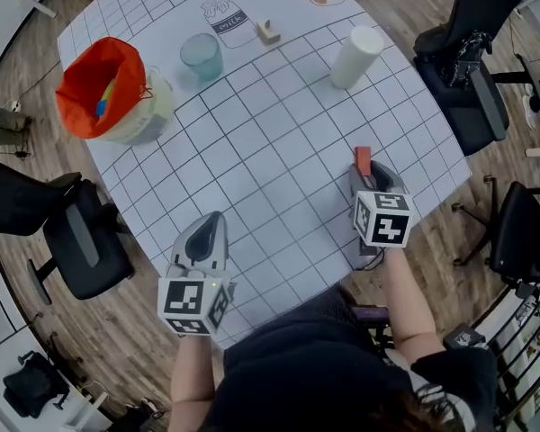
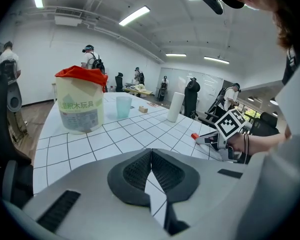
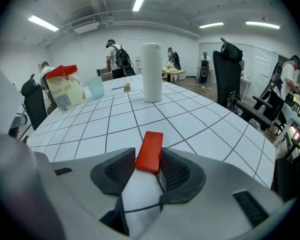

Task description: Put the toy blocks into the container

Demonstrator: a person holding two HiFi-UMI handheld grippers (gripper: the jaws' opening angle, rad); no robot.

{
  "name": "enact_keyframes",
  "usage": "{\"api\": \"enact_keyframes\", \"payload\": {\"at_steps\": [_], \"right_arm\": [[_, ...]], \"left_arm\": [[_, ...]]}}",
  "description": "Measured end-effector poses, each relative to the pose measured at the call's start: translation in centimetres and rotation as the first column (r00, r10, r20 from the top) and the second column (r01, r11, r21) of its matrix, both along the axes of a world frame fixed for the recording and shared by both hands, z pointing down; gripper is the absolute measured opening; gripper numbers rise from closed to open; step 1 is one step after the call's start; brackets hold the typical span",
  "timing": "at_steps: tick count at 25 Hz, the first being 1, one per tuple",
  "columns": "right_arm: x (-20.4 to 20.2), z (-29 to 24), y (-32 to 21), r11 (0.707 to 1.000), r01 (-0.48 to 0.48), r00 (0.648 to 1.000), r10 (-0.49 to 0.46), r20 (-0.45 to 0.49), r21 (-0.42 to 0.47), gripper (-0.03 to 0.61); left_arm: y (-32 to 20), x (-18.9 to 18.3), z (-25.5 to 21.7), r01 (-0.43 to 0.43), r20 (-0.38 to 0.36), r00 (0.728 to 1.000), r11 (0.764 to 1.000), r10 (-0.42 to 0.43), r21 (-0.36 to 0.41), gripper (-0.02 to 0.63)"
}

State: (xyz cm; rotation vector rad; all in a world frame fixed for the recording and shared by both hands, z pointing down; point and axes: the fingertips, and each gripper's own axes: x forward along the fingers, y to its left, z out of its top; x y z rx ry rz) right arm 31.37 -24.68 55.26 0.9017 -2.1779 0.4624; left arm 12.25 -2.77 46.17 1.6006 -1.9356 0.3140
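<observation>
- Here, the right gripper is closed on a red block; the block's near end is pinched between the two pads and its far end sticks out past the jaw tips.
- The left gripper is seen with its jaws brought together at the tips, and nothing is held between them.
- Both grippers are kept low over the near edge of the table, well apart from each other.
- The container, a pale tub lined with an orange-red bag, is found at the far left of the table, well apart from the gripped block.
- A few coloured pieces are already seen inside the bag, so part of the task is judged done.
- One small wooden block is left lying at the far side, beside a printed milk carton.
- A green cup and a white cylinder are also stood on the table and are judged no part of the task.
- What is left, it is judged: the red block is to be carried across to the tub, and the wooden block after it.
</observation>
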Motion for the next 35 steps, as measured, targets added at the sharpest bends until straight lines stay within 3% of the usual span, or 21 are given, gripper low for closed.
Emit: {"api": "enact_keyframes", "payload": {"at_steps": [9, 18, 27, 35], "right_arm": [[-0.3, -0.4, 0.4, 0.999, 0.039, 0.999, -0.039, -0.027, 0.031, 0.164], [-3.2, -3.9, 2.4, 0.985, 0.161, 0.985, -0.164, 0.048, 0.065, 0.163], [-8.6, -8.6, 6.7, 0.932, 0.356, 0.926, -0.362, 0.105, 0.071, 0.163], [-13.8, -13.3, 11.8, 0.881, 0.461, 0.871, -0.473, 0.137, 0.106, 0.163]], "left_arm": [[1.8, -0.4, -0.3, 0.03, 0.007, 1.0, 1.0, -0.03, 0.001, 0.026], [4.6, -2.2, -1.9, 0.109, 0.051, 0.993, 0.994, -0.11, 0.02, 0.026], [8.1, -4.6, -4.4, 0.191, 0.101, 0.975, 0.979, -0.197, 0.07, 0.026], [9.9, -7.1, -5.9, 0.156, 0.103, 0.981, 0.982, -0.167, 0.111, 0.026]]}}
